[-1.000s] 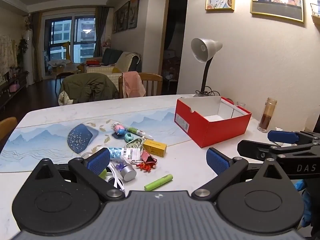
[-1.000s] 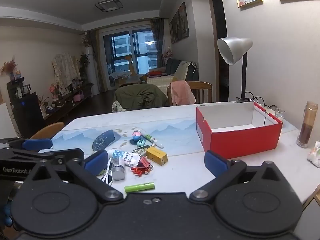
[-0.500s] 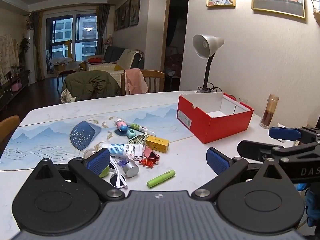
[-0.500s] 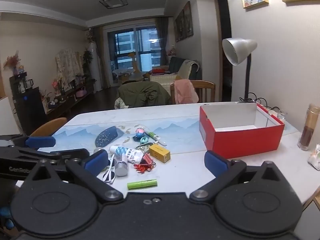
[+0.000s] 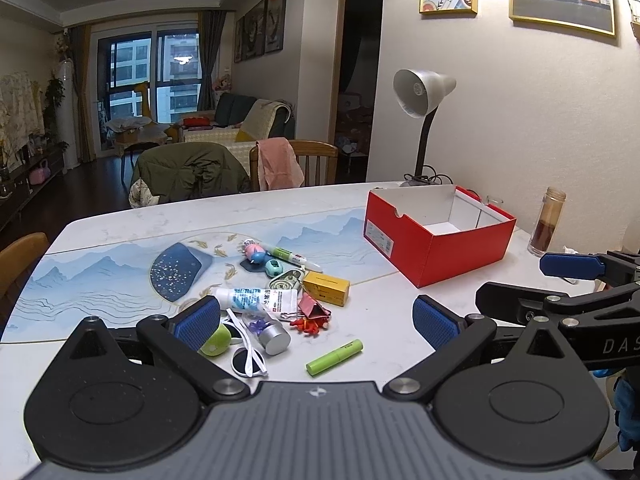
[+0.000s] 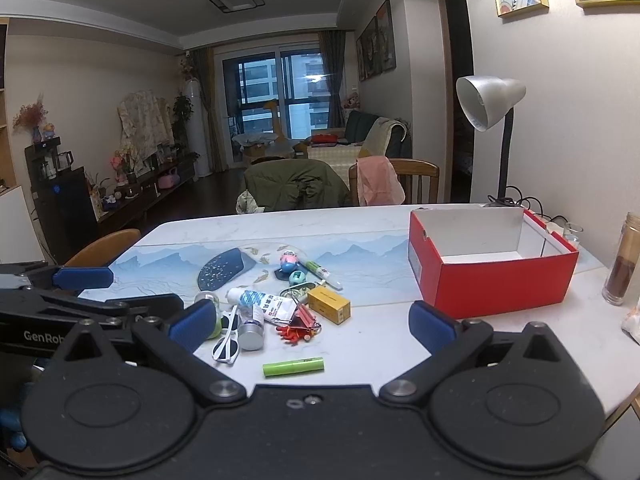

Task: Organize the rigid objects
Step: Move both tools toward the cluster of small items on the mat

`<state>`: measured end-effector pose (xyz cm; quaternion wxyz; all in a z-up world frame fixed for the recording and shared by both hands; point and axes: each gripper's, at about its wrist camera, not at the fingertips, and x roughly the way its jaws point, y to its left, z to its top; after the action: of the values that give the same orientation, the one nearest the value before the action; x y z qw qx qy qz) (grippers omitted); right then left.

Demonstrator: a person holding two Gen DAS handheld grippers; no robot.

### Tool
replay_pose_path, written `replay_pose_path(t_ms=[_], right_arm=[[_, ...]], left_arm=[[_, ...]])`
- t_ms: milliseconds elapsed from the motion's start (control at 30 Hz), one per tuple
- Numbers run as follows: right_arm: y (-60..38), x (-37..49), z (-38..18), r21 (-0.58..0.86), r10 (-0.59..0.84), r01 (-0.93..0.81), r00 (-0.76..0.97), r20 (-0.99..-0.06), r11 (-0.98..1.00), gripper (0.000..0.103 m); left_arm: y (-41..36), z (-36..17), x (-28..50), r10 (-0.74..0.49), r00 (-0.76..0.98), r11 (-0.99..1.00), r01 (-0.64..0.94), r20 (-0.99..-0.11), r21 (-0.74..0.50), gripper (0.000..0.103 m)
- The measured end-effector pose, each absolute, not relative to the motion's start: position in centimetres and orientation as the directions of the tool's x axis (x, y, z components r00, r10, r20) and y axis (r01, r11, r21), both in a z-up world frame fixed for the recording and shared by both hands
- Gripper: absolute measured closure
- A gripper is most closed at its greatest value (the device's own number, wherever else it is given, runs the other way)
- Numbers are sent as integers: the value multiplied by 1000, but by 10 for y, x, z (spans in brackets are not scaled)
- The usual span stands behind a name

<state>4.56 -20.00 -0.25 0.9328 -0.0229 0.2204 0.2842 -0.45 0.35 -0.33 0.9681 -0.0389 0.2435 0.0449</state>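
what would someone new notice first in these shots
The open red box stands out, sitting on the right side of the white table near the wall. Left of it lies a jumble of small items, with a green tube lying apart nearest the cameras. Both claws are open.

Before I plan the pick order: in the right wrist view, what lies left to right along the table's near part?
White sunglasses → green tube → yellow box → red box → brown jar.

A lamp (image 5: pixel 420 92) stands on the table (image 5: pixel 160 216) behind the far edge, beside the wall. A jar (image 5: pixel 548 222) stands at the right, and two chairs (image 6: pixel 416 180) draped with clothing stand beyond.
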Motion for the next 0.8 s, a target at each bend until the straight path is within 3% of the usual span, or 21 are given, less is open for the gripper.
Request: replay_pose_path(t_ms=[800], right_arm=[[-164,70,-11,53,548,-601,684,-481,797,4]], left_arm=[[38,-13,17,59,857,986,-129,-512,-102,0]])
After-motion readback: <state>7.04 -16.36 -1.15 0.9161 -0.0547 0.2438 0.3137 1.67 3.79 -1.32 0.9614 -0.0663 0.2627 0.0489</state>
